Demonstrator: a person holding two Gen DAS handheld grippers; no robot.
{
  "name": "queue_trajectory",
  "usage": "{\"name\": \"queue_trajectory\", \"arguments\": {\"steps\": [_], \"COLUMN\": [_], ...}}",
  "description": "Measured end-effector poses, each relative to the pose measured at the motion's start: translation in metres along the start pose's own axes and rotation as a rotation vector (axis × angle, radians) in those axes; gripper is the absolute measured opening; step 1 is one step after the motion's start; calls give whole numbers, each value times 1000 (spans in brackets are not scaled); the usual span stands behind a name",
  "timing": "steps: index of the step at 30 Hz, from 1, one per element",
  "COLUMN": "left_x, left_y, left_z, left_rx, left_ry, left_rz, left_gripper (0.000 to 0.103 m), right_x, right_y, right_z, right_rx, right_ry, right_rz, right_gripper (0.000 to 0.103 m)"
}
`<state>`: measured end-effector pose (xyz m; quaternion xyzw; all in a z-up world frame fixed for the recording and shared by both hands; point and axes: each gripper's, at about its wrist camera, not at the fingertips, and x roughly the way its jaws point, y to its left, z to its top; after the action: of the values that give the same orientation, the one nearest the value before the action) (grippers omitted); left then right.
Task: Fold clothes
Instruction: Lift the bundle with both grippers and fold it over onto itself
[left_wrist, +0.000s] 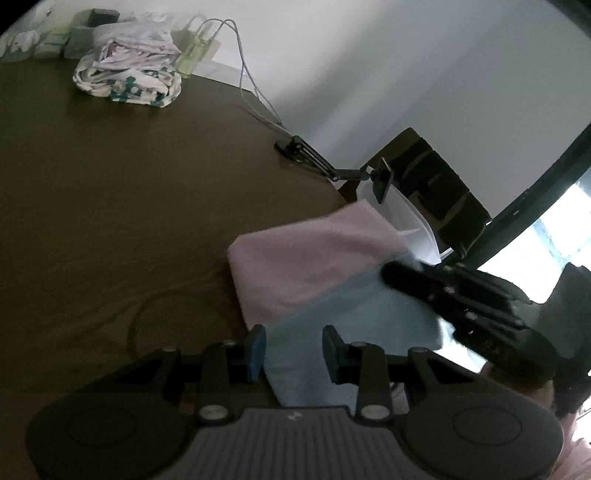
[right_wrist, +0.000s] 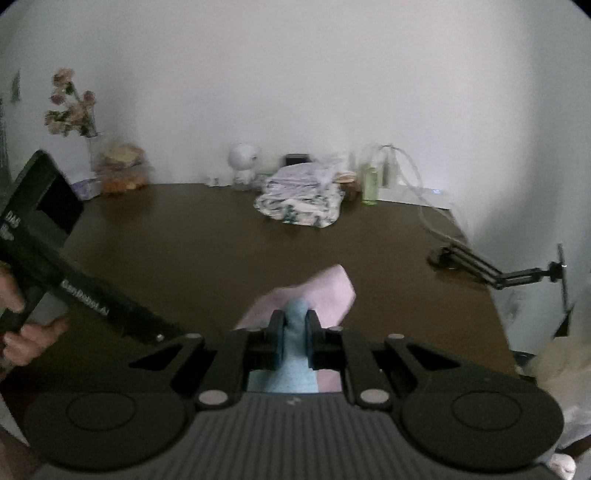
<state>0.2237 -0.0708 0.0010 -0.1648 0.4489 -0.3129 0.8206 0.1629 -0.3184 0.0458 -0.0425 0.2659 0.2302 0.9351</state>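
A pink-and-blue cloth (left_wrist: 314, 266) lies at the near right edge of a dark wooden bench (left_wrist: 129, 203), its blue part toward the person and its pink part spread farther out. The right tongs (right_wrist: 295, 325) are clamped on a bunched fold of the blue fabric, which stands up between the two pads with the pink part showing just beyond. The left tongs (left_wrist: 294, 350) hang over the near blue edge with their blue-padded fingers (left_wrist: 256, 350) parted; the cloth shows between them, but the pads do not press on it. A hand (right_wrist: 26, 332) grips the left tool's handle at the left of the right wrist view. At the far side of the bench sits a stack of folded patterned clothes (right_wrist: 303, 199), with a green bottle (right_wrist: 369, 184) just to its right and dried flowers (right_wrist: 70, 107) at the far left. A black clamp arm (right_wrist: 491, 269) is fixed to the right edge.
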Motion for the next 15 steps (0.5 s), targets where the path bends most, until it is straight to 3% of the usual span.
{"name": "queue_trajectory", "arguments": {"steps": [5, 9, 11, 15], "left_x": [4, 7, 9, 19], "left_y": [0, -3, -8, -27], "left_z": [-1, 1, 5, 15], "left_rx": [-1, 6, 25, 127], "left_ry": [15, 15, 9, -12], "left_rz": [-3, -10, -12, 33], "left_gripper": [31, 32, 32, 33], "right_x": [20, 22, 19, 7], "right_y": [-42, -57, -64, -78], "right_z": [-24, -36, -38, -35], "right_rx": [184, 267, 304, 388], "right_ry": [95, 103, 85, 3], "right_rz": [-92, -89, -85, -80], "right_gripper": [11, 16, 30, 43]}}
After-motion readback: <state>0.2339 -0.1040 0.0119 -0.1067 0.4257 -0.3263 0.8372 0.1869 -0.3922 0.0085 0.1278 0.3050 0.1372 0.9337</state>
